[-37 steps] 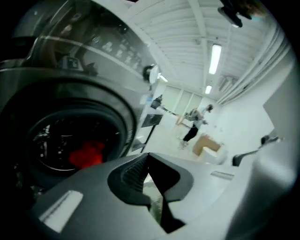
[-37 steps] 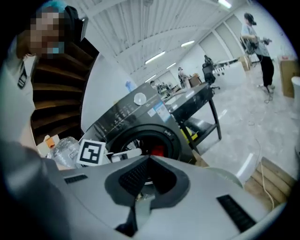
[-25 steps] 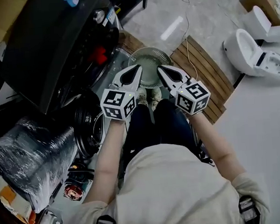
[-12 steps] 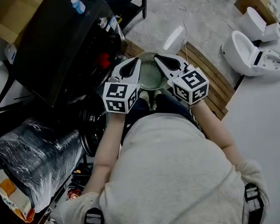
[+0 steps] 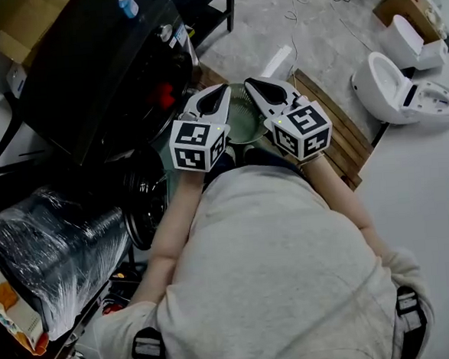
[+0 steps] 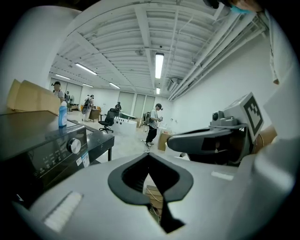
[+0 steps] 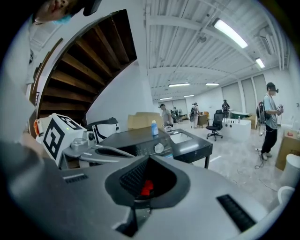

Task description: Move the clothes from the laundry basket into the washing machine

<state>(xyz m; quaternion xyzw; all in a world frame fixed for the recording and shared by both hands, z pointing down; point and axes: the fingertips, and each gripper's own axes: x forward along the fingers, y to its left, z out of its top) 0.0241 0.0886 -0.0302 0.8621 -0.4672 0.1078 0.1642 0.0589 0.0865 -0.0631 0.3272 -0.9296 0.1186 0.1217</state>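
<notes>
Two tongs are hanging side by side in front of the person's chest, and both are pressed together with nothing between them. The left tongs (image 5: 220, 92) and the right tongs (image 5: 252, 85) are pointing forward over the round pale green laundry basket (image 5: 244, 126), which is standing on the floor beside the wooden slatted mat (image 5: 336, 129). The part of the basket showing between the tongs is looking bare, though its sides are being covered. The big black washing machine (image 5: 94, 69) is standing to the left, and something red (image 5: 165, 95) is showing at its front; whether it is clothing, I cannot tell. I am judging that no garment is being carried, so the work is between loads or near its end. The next move is calling for lowering toward the basket, spreading the tongs and checking for remaining clothes.
</notes>
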